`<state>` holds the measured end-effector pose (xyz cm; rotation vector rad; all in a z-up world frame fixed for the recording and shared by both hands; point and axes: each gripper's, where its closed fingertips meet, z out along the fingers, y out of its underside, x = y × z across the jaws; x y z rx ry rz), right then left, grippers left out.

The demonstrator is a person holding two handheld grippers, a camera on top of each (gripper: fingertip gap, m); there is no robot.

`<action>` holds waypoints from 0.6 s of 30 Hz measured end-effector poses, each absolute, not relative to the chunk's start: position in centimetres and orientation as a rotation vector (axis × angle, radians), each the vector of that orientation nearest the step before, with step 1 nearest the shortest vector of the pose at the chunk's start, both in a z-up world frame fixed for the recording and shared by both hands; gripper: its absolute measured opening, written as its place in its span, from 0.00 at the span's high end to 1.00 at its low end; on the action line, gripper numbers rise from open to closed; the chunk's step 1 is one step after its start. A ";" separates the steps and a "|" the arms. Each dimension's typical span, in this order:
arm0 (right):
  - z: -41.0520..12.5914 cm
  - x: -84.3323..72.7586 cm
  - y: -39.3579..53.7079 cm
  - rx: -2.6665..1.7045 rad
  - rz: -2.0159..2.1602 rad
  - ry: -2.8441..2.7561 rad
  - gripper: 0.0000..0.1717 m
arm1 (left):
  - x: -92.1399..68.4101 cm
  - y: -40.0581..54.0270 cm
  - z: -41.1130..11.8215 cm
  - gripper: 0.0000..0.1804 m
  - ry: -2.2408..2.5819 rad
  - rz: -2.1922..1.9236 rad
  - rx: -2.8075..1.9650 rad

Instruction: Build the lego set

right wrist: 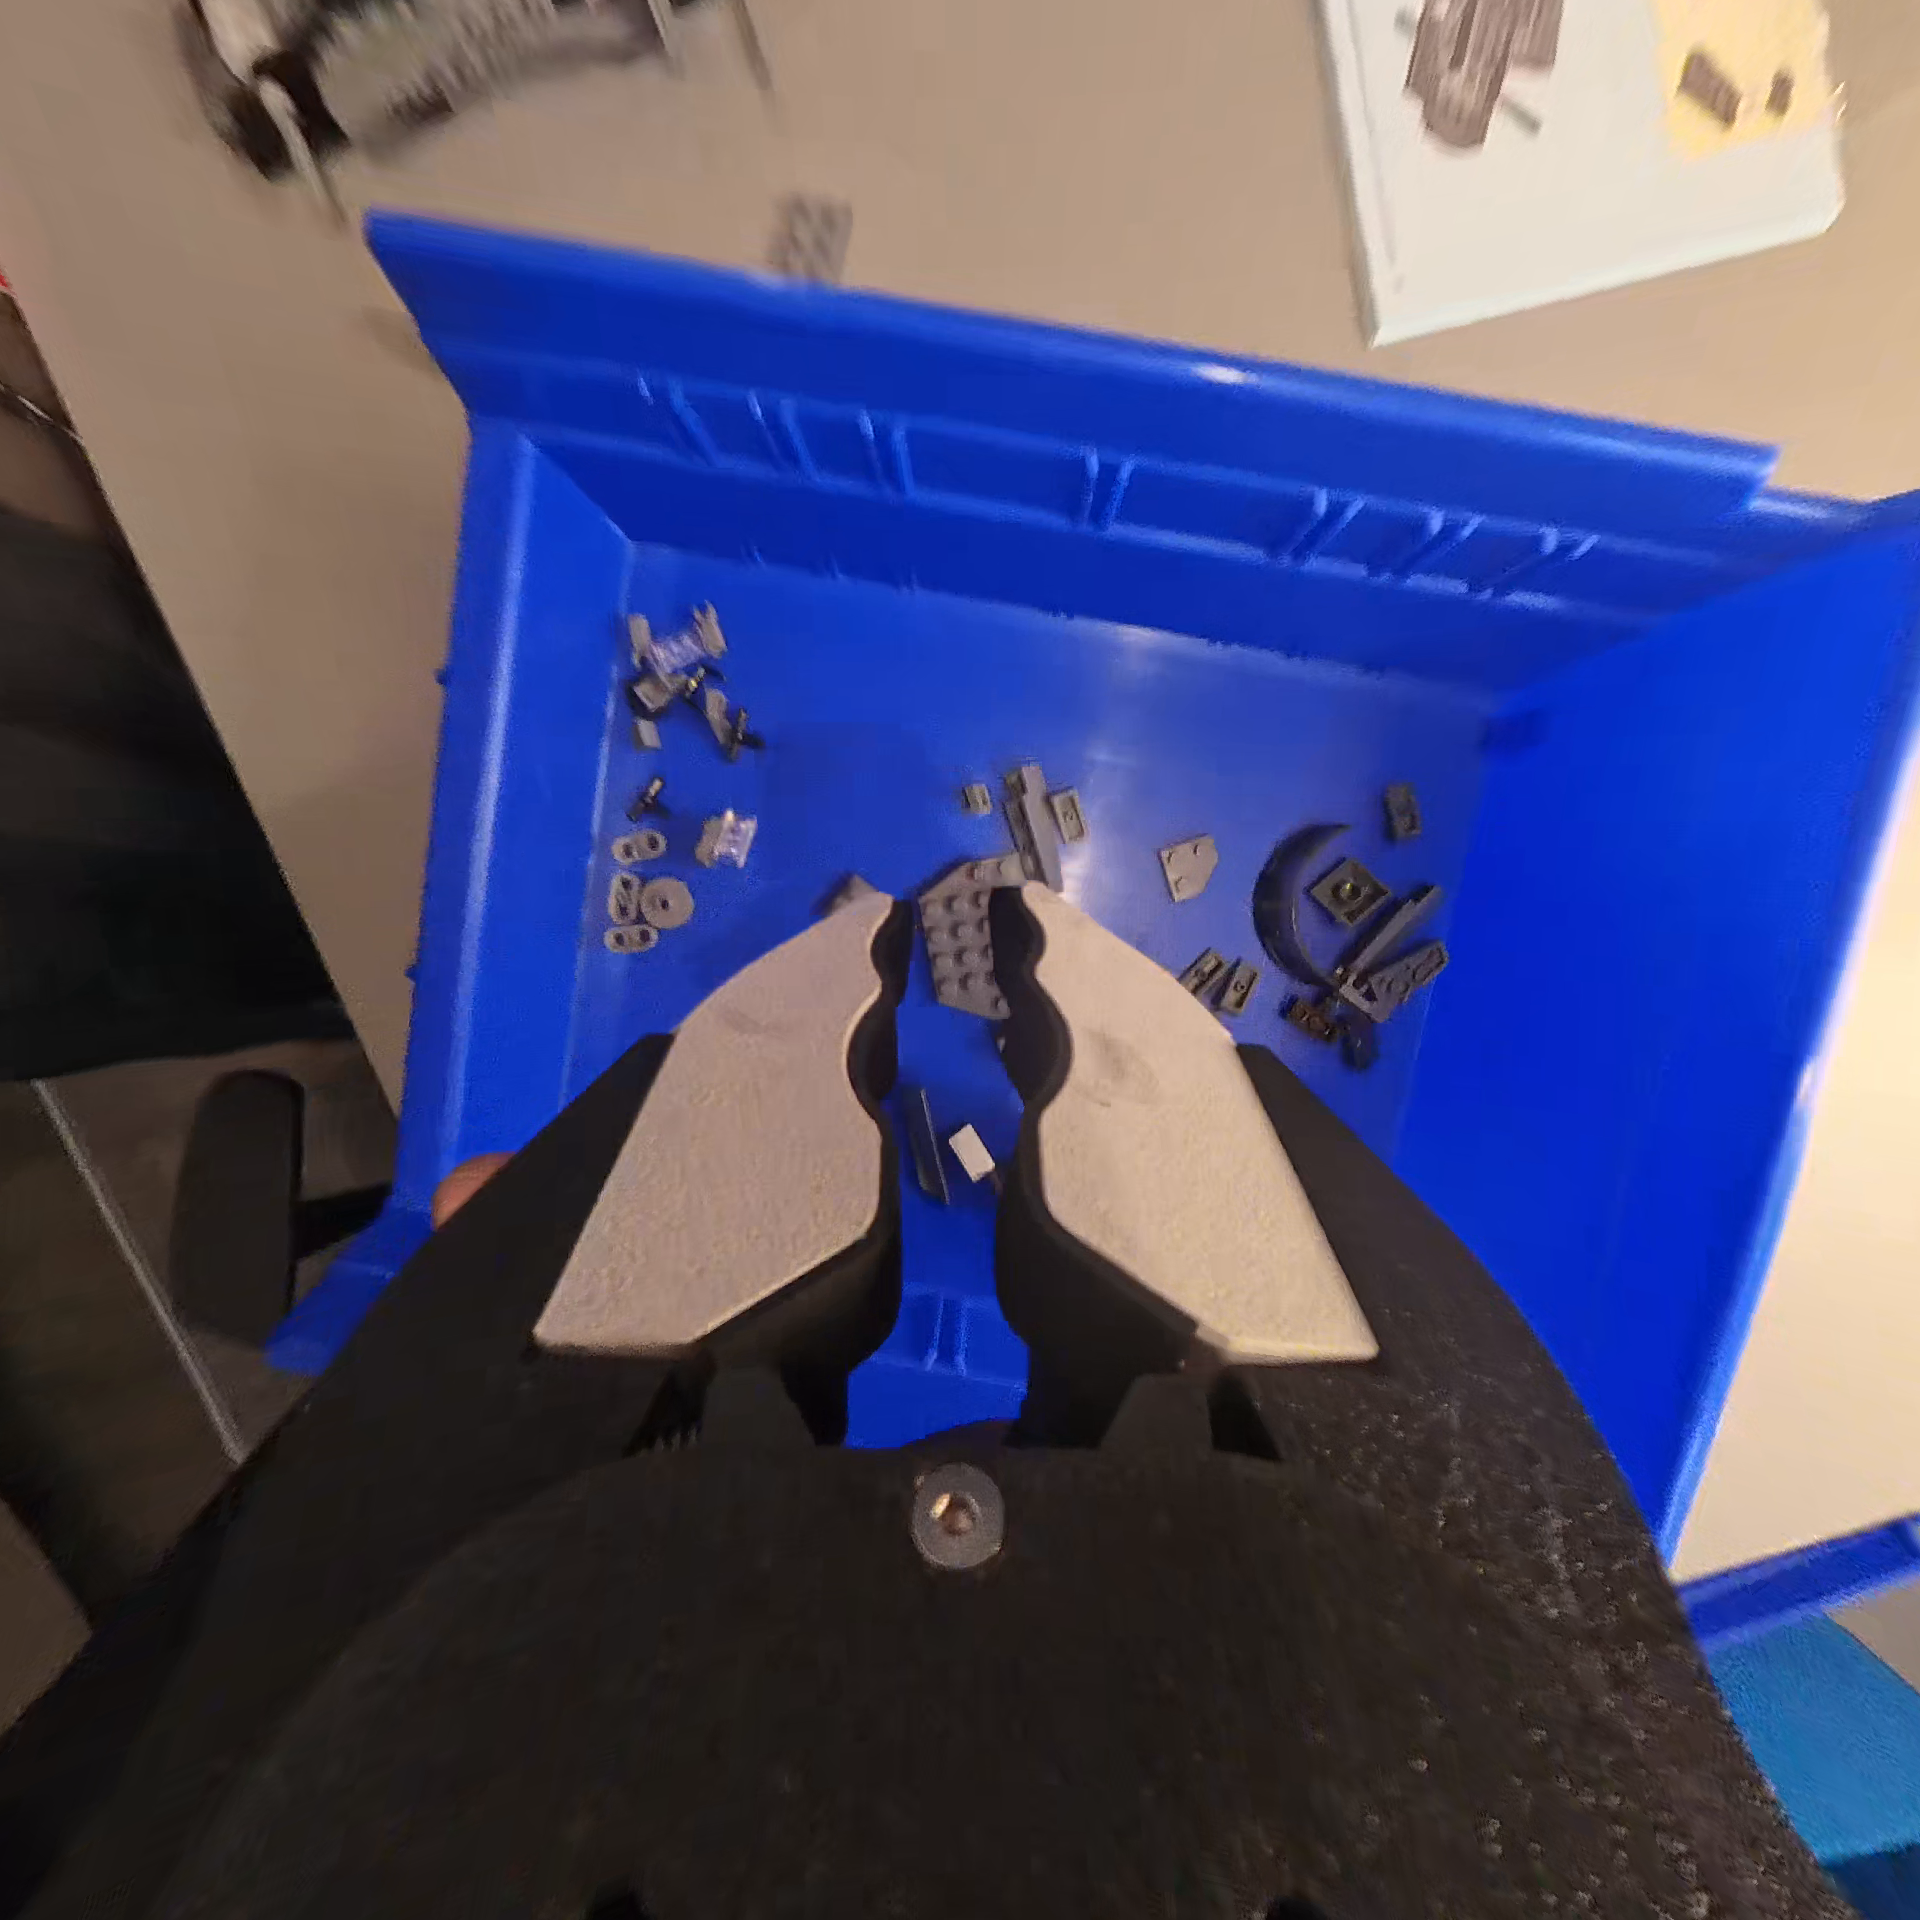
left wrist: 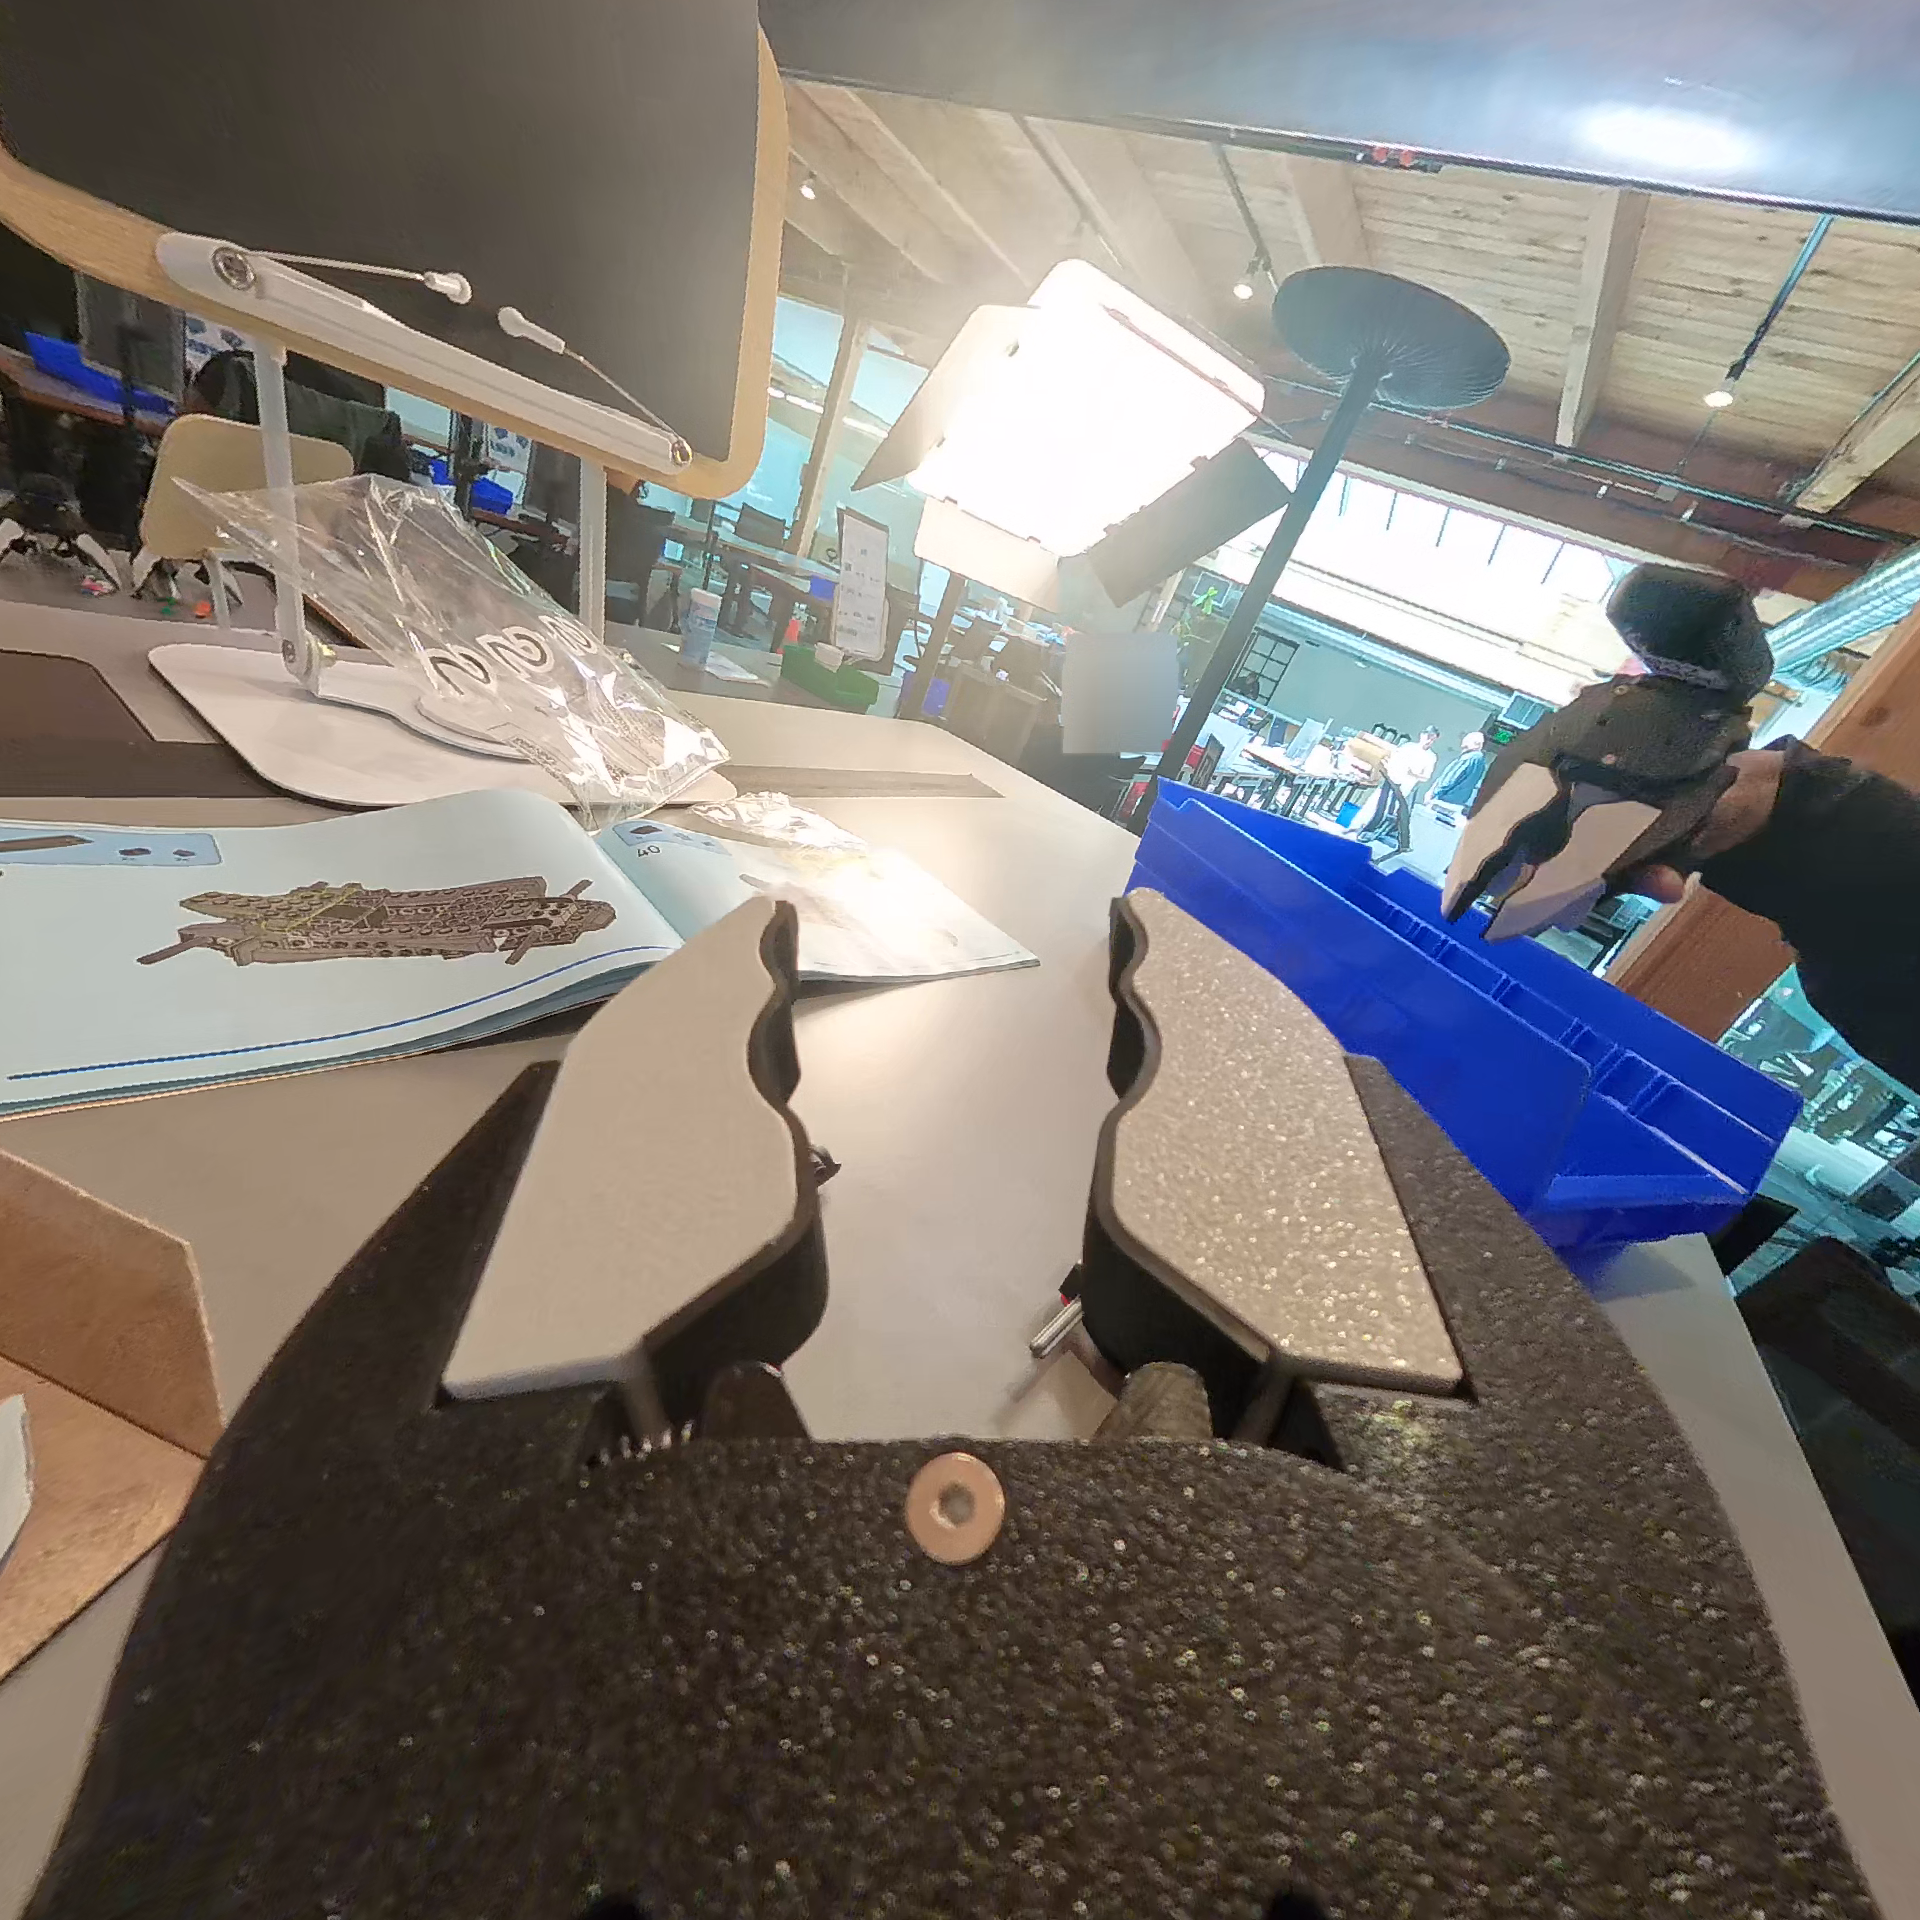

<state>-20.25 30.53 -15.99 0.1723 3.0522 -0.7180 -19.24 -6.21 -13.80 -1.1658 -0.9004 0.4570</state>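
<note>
1. Table (left wrist: pixel 940 1195): carries an open booklet (left wrist: pixel 312 997) and a blue bin (right wrist: pixel 935 343).
2. Left gripper (left wrist: pixel 945 914): jaws spread wide, holding nothing, low over the table just beside the booklet.
3. Right gripper (right wrist: pixel 951 904): jaws slightly parted, gripping nothing, above the bin.
4. Grey studded plate (right wrist: pixel 961 951): lies on the bin floor, seen between the right fingertips; judged light, rigid and thin, best pinched across its long edges.

— What am I seeing on my left gripper (left wrist: pixel 951 935)?

— Grainy black body, matt grey fingers (left wrist: pixel 665 1091). Booklet (left wrist: pixel 416 935) is smooth paper, bag (left wrist: pixel 447 613) crinkled clear plastic.

— And the bin (right wrist: pixel 1662 935)?

— Glossy blue plastic; studded plate (right wrist: pixel 961 951) matt grey plastic.
</note>
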 end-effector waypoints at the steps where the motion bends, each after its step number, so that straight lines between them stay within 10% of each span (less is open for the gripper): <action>1: -16.7 -20.2 30.5 0.151 -0.653 3.073 0.91 | -19.3 -6.2 -13.9 0.68 -0.906 0.456 -1.172; 18: -20.7 -26.0 36.2 0.337 -0.071 3.340 0.90 | -19.7 -6.0 -14.5 0.68 -0.950 0.449 -1.208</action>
